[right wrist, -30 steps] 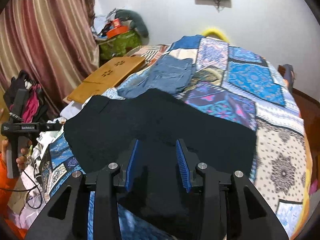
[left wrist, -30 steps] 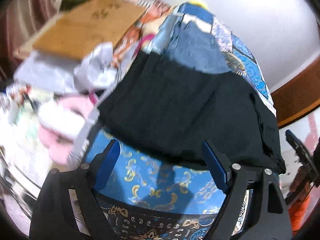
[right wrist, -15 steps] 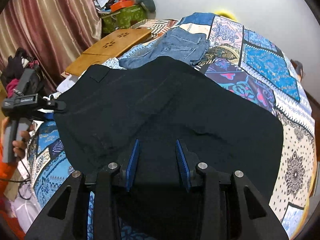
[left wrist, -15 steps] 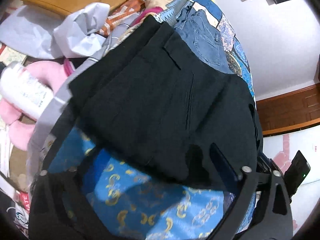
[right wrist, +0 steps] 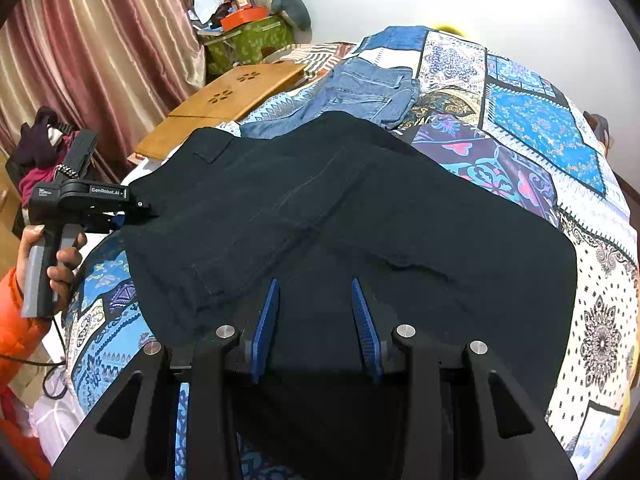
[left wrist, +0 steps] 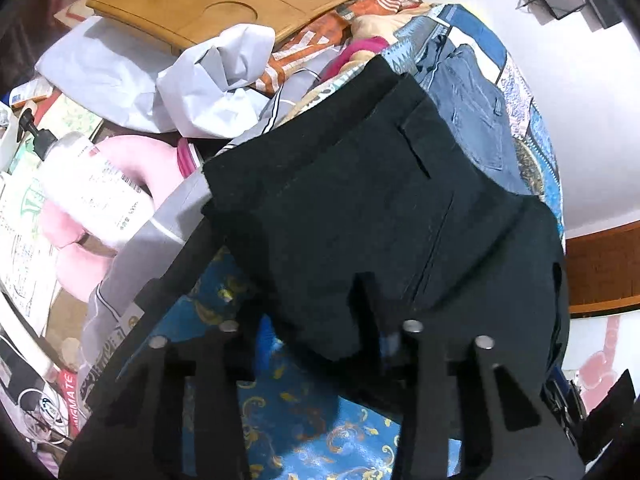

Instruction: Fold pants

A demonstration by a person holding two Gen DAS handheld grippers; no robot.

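Note:
Black pants (right wrist: 360,208) lie spread across the patterned bedspread (right wrist: 540,132). My right gripper (right wrist: 316,320) sits at their near edge with dark cloth filling the gap between its blue pads, shut on it. A hand (right wrist: 64,264) holds my left gripper (right wrist: 138,205) at the pants' left edge. In the left wrist view the black pants (left wrist: 360,220) drape over my left gripper (left wrist: 328,336). Its jaws are closing with the cloth's corner between them, and the blue pads only peek out beside the fabric.
Folded blue jeans (right wrist: 360,92) lie beyond the black pants. A wooden lap tray (right wrist: 224,100) rests at the bed's far left. Beside the bed are a white bottle (left wrist: 88,184), pink soft items (left wrist: 132,152) and crumpled white paper (left wrist: 216,92). Curtains hang at left.
My left gripper dropped to the pants' edge, spread wide, then narrowed around the cloth. The right gripper sank a little and the pants now lie flatter on the bed.

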